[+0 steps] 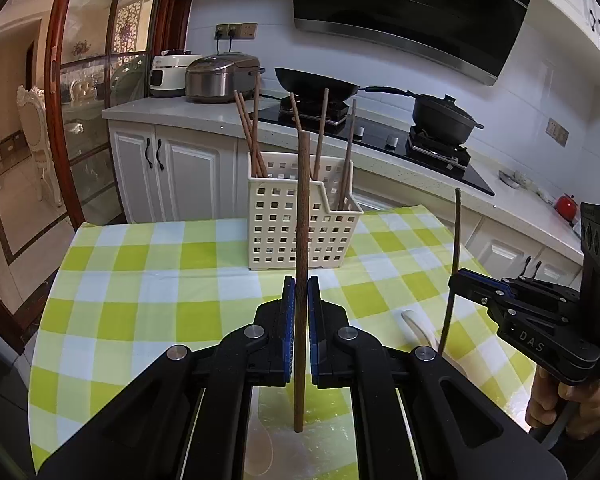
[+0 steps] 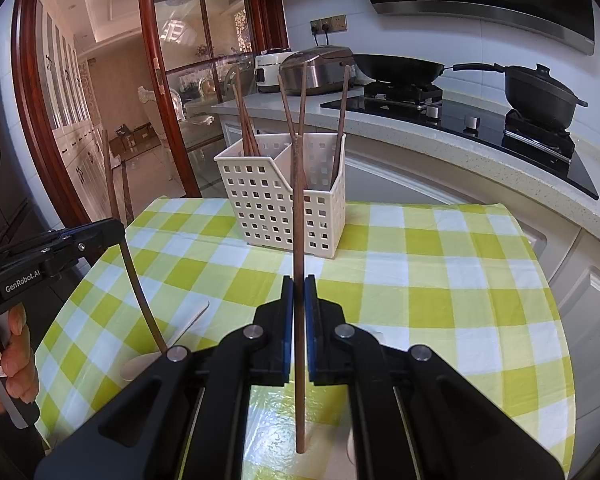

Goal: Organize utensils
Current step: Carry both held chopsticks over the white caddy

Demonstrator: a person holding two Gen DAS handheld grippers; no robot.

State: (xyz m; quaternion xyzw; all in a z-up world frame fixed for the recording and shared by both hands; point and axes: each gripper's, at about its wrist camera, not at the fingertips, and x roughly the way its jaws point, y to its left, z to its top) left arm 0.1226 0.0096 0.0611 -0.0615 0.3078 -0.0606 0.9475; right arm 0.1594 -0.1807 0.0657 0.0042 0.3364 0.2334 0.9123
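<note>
While pinched upright mid-shaft, one chopstick (image 1: 301,216) in left tool (image 1: 299,308), another chopstick (image 2: 299,224) in right tool (image 2: 299,304).
Light, stiff, slick wood; best clamped near middle. At 12 o'clock on desk (image 1: 148,280), white slotted caddy (image 1: 288,232), two compartments, each already holding chopsticks.

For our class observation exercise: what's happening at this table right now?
A person holds a gripper in each hand. The left gripper is shut on an upright wooden chopstick, and the right gripper is shut on another chopstick. Both are raised above the checked tablecloth. Ahead stands a white perforated basket with two compartments, each already holding chopsticks. A pale spoon lies on the cloth.
</note>
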